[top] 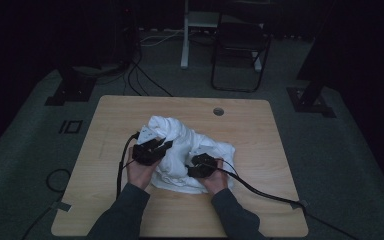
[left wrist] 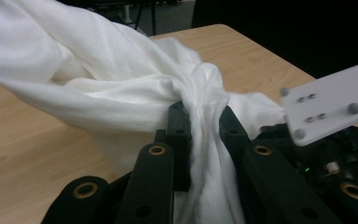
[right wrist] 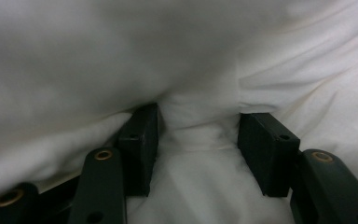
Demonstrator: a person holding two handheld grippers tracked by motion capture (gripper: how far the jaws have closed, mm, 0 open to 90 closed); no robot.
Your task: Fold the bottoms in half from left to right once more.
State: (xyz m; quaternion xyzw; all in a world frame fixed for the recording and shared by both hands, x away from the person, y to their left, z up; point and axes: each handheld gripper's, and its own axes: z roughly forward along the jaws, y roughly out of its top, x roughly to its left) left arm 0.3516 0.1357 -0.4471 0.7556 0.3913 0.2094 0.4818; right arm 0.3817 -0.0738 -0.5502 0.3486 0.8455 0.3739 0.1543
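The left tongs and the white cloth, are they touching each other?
Touching. In the left gripper view, the left tongs are closed on a bunched fold of the white cloth, and both jaws press against the fabric.

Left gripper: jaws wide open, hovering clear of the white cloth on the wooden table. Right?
No. In the left gripper view the left gripper is shut on a bunched fold of the white cloth, lifting it off the wooden table. The rest stands: white cloth, wooden table.
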